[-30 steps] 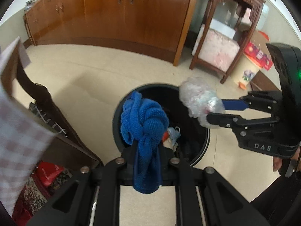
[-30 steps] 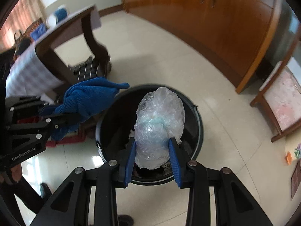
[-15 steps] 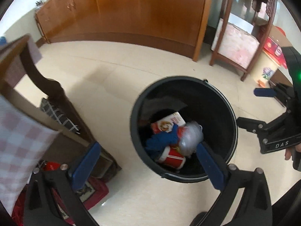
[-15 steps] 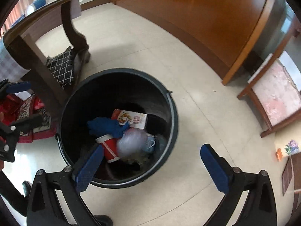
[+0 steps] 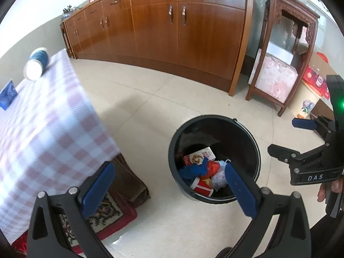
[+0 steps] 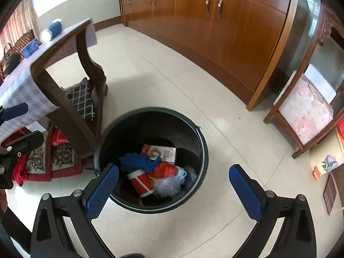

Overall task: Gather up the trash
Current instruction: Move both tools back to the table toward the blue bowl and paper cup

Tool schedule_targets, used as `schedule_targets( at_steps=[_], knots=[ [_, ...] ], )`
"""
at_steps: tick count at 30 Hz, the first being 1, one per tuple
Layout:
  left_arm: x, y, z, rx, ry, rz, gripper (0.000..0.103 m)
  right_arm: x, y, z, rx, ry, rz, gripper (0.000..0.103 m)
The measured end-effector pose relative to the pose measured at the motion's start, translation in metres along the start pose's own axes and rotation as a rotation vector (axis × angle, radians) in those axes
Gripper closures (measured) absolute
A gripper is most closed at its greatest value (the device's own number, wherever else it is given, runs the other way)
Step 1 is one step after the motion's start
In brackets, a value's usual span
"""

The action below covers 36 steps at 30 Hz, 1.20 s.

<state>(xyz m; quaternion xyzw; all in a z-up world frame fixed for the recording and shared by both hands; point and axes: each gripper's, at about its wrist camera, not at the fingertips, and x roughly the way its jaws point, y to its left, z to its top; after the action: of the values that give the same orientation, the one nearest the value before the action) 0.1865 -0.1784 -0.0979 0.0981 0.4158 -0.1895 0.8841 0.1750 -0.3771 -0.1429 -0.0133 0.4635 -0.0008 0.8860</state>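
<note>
Both the left gripper [image 5: 169, 190] and the right gripper [image 6: 173, 190] are hanging over the black bin [image 6: 202, 137] with fingers spread wide, gripping nothing. The blue cloth [image 6: 138, 161], plastic bag [image 6: 167, 183], red cup [image 6: 140, 182] and carton [image 6: 161, 152] are lying at the bin's bottom. A blue roll [image 5: 36, 63] and a blue packet [image 5: 7, 94] are sitting near the table's [image 5: 53, 116] far edge, probably next.

Blue cloth [image 6: 137, 161] and crumpled plastic bag [image 6: 166, 183] lie in black bin [image 6: 203, 144].

Pale tiled floor [image 6: 150, 68] meets a long wooden cabinet [image 5: 182, 28] along the wall; a carved stand [image 5: 286, 49] stands right, a checked-cloth tabletop [image 5: 43, 118] left, daylit.
</note>
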Motion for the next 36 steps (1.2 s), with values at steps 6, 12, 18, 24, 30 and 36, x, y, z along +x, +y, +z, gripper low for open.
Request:
schedule_targets(
  at_steps=[6,12,18,24,30,36],
  knots=[
    [-0.025,0.017,0.003,-0.029,-0.047,0.030,0.000,-0.023,0.021,0.016,-0.017,-0.052,0.003,0.000],
    [-0.049,0.036,0.005,-0.050,-0.091,0.069,0.000,-0.043,0.050,0.033,-0.054,-0.099,0.029,0.000],
    [-0.070,0.068,0.002,-0.103,-0.128,0.119,0.000,-0.060,0.084,0.052,-0.114,-0.143,0.060,0.000],
    [-0.089,0.103,-0.003,-0.161,-0.159,0.178,0.000,-0.072,0.122,0.073,-0.160,-0.182,0.096,0.000],
    [-0.109,0.146,-0.011,-0.219,-0.185,0.248,0.000,-0.085,0.166,0.097,-0.197,-0.236,0.148,0.000],
    [-0.130,0.197,-0.023,-0.279,-0.214,0.330,0.000,-0.088,0.213,0.123,-0.240,-0.273,0.204,0.000]
  ],
)
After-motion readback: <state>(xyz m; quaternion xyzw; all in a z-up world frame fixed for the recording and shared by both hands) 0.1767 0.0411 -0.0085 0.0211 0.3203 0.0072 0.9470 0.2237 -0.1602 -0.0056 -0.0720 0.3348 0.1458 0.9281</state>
